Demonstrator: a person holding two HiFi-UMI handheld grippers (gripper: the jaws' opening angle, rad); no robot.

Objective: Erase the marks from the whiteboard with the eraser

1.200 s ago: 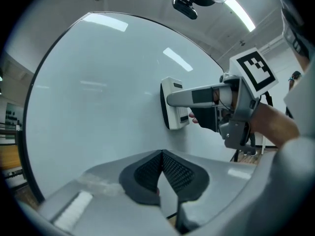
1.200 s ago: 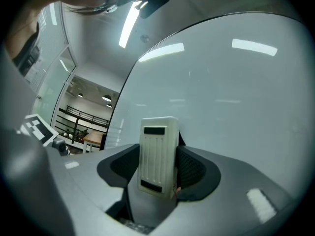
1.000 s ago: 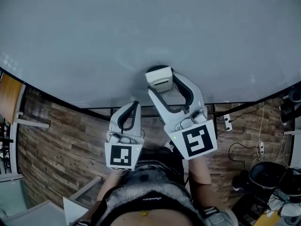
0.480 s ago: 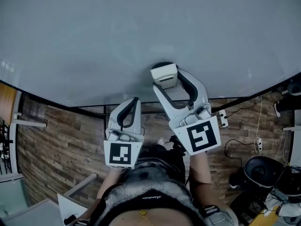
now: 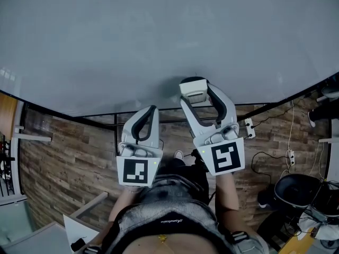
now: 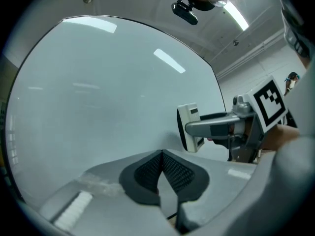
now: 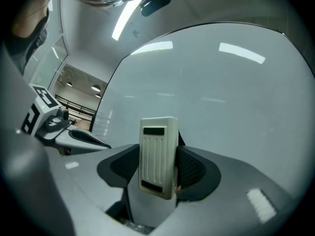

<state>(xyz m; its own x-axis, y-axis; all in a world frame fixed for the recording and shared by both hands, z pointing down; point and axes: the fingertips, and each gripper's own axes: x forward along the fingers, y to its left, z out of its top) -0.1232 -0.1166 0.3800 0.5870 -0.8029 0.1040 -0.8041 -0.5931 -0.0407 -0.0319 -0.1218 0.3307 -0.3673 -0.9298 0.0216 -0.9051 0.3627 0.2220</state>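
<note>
the floor (image 5: 63,157) is wood plank in mixed browns, filling the lower head view. on it to the right lie a white power strip (image 5: 247,128) and a second strip (image 5: 290,157), with a round black tub (image 5: 296,190) near the right edge. at the far left an orange-brown panel (image 5: 6,115) stands beside pale metal rails (image 5: 33,137), and a pale table corner (image 5: 29,241) shows at bottom left. overhead, a long strip light (image 6: 237,15) crosses a white ceiling (image 6: 256,33). the right gripper view shows another strip light (image 7: 123,17), a glazed partition (image 7: 59,53), and beyond it a dark railing (image 7: 78,111) under small round lamps (image 7: 96,88)
</note>
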